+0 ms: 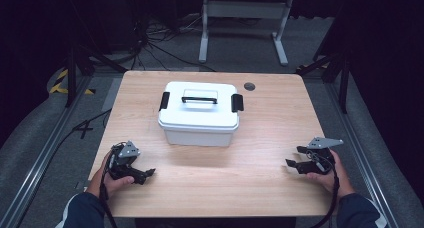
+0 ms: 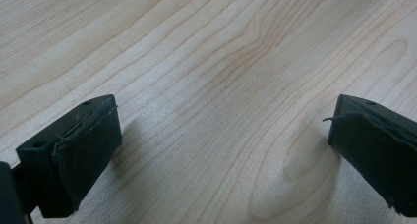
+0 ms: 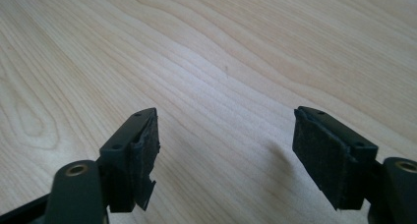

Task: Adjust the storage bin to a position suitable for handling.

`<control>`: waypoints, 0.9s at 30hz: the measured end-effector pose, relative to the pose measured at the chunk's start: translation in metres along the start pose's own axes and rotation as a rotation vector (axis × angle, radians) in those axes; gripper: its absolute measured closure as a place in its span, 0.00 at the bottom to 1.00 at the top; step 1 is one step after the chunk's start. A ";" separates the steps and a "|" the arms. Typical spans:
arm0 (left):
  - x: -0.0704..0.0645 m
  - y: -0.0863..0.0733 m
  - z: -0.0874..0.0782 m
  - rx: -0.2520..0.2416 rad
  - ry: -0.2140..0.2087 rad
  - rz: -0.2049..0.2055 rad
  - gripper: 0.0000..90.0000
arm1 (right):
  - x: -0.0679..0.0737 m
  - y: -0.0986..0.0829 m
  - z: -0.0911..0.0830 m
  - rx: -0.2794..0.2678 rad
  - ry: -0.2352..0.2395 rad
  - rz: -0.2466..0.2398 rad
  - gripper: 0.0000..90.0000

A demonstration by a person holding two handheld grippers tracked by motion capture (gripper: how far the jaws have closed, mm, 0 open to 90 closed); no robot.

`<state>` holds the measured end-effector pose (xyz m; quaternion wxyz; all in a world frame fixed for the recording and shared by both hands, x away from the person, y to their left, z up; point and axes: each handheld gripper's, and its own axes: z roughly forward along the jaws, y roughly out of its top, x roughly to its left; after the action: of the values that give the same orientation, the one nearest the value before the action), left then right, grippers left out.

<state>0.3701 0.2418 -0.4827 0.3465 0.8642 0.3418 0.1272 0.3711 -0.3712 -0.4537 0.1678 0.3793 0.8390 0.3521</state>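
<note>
Down at seven o'clock on the wooden surface (image 1: 210, 173), the left gripper (image 1: 142, 175) rests low in the person's hand, jaws spread wide and nothing between them. In the left gripper view its two black pads (image 2: 88, 153) stand far apart over bare wood grain. Over at four o'clock, the right gripper (image 1: 295, 158) mirrors it, jaws parted and empty, pointing inward; the right gripper view shows the same gap over bare wood.

Between the two, the near half of the surface lies bare. Farther out, toward twelve o'clock from both hands, sits the white storage box (image 1: 199, 113), well apart from either gripper. Its lid is on, the black carry handle (image 1: 199, 96) lies flat on top, and the black latches at nine o'clock (image 1: 164, 101) and three o'clock (image 1: 237, 103) look clipped down.

My read: nothing has begun on the box. Reaching, unlatching and lifting all remain ahead.
</note>
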 end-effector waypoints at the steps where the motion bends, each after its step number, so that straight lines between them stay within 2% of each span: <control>1: 0.000 0.000 0.000 -0.001 0.001 -0.001 0.00 | 0.000 0.002 -0.001 -0.002 -0.001 -0.005 0.30; 5: -0.001 0.000 0.000 -0.004 0.001 -0.006 0.00 | 0.002 0.010 -0.006 -0.007 -0.006 -0.025 0.31; 11: 0.000 0.000 0.000 -0.001 0.000 -0.006 0.00 | 0.004 0.025 -0.014 -0.044 -0.005 -0.056 0.34; 18: -0.001 -0.001 0.000 -0.006 0.002 -0.007 0.00 | 0.010 0.037 -0.016 -0.025 0.003 -0.116 0.39; 20: -0.001 -0.001 0.000 -0.006 0.002 -0.007 0.00 | 0.012 0.041 -0.019 -0.038 0.010 -0.126 0.40; 27: -0.001 0.000 0.000 -0.005 0.002 -0.008 0.00 | 0.018 0.069 -0.025 -0.047 0.033 -0.195 0.38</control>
<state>0.3695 0.2414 -0.4833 0.3490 0.8617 0.3454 0.1276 0.3807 -0.3372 -0.3868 0.1963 0.2859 0.8662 0.3598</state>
